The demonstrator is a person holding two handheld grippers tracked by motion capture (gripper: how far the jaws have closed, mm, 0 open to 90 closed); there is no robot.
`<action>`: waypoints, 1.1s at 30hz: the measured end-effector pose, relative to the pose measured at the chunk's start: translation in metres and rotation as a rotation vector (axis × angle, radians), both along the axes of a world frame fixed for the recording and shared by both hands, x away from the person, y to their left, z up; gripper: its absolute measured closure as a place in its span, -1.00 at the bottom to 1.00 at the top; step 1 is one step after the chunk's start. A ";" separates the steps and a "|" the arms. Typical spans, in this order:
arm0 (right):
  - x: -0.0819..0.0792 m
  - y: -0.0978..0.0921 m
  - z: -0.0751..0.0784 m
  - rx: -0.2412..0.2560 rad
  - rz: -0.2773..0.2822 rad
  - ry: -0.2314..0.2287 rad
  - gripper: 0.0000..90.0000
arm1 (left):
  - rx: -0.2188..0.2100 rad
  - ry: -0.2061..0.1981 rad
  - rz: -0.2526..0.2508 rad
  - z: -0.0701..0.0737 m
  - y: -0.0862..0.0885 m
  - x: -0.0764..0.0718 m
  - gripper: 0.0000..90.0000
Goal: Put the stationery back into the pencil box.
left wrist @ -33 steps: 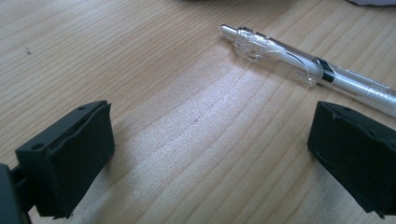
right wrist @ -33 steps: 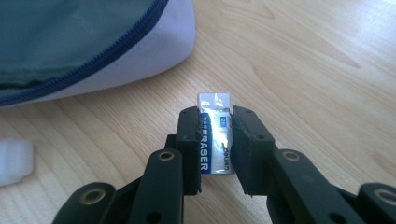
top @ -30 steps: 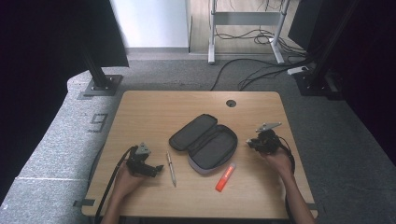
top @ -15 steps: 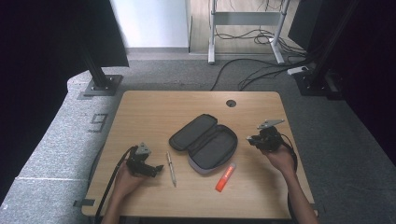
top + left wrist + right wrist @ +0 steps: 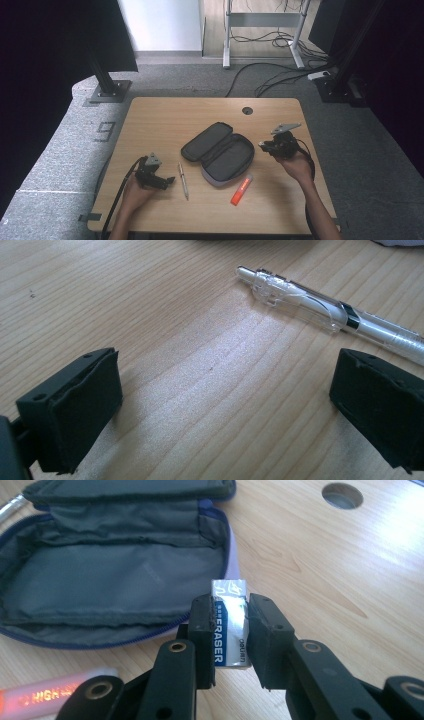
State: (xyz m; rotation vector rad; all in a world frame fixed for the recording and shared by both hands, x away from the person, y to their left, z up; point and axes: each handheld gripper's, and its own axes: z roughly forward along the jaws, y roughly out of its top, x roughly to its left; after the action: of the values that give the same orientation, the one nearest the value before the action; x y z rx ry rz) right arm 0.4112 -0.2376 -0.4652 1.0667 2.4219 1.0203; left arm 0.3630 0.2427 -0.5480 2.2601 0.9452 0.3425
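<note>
- Eraser (image 5: 229, 625): clamped upright between the jaws of the right tool (image 5: 230, 630), above the desk (image 5: 165, 120), just beside the right edge of the open pencil case (image 5: 218, 152).
- Left tool (image 5: 220, 405): jaws spread wide, gripping nothing, low over bare wood; clear ballpoint pen (image 5: 330, 315) lies just beyond them.
- Orange highlighter (image 5: 241, 183): flat on the desk, near the case's front edge.

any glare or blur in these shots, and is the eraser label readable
Left gripper view: a pale sheen on the wood between the jaws, pen sharp. Right gripper view: eraser label reads ERASER, its top end glares white, and the highlighter at the bottom edge is soft. High view: evenly lit table, dark surroundings.
</note>
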 end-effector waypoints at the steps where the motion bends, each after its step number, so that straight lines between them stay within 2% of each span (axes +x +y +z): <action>1: 0.000 0.002 0.001 0.001 0.005 -0.001 0.59 | 0.000 0.000 0.000 0.000 0.000 0.000 -1.00; 9: 0.003 0.021 0.007 0.000 0.039 -0.014 0.59 | -0.001 0.001 0.000 0.000 0.000 0.000 -1.00; 17: 0.006 0.042 0.004 -0.008 0.076 -0.016 0.59 | -0.001 0.001 0.000 0.000 0.000 0.000 -1.00; 33: 0.025 0.063 -0.012 -0.024 0.066 -0.008 0.59 | -0.001 0.000 0.000 0.000 0.000 0.000 -1.00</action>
State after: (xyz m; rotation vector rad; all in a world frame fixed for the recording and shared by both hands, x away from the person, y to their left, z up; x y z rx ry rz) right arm 0.4358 -0.1742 -0.4771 0.9788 2.4720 1.0111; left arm 0.3630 0.2428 -0.5480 2.2595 0.9447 0.3414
